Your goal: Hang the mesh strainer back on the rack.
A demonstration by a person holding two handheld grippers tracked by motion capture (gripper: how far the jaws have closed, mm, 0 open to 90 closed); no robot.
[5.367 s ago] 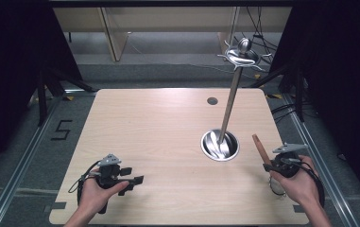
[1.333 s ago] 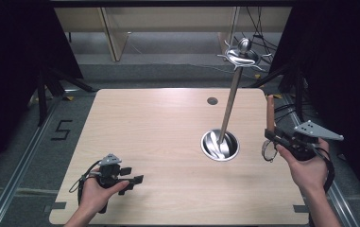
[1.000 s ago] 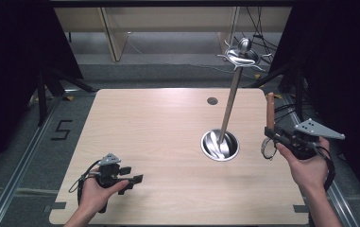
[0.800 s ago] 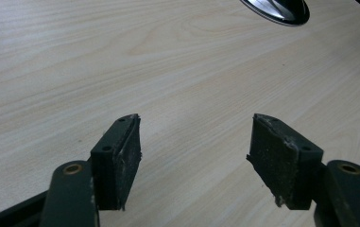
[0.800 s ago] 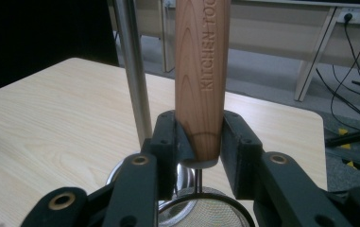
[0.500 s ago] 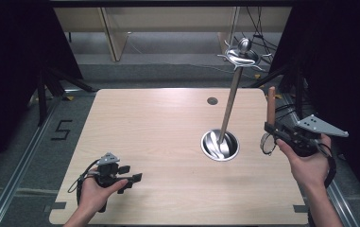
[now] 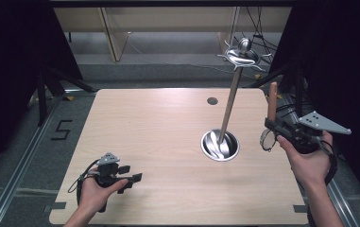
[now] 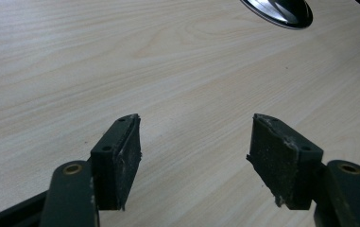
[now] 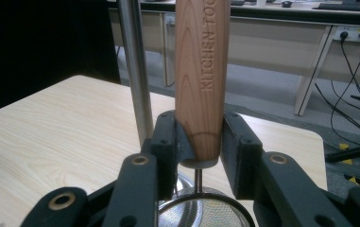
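One strainer (image 9: 202,80), wood handle upright, clamped in R tongs (image 9: 199,142) at surface's (image 7: 158,137) right edge; mesh ring cut off below. One stand (image 7: 230,109). L tongs (image 8: 194,156) wide open, empty.

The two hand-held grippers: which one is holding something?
The right hand-held gripper, lifted beside the table: it clamps a wooden-handled strainer. The left hand-held gripper is open and empty.

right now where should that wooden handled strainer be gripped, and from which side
Grip the wooden handle near its lower end, just above the metal neck, as the right gripper does now. The handle stands upright with the round mesh ring hanging below, so level jaws coming in from the side clamp its two straight, smooth sides squarely, and the top end stays free.
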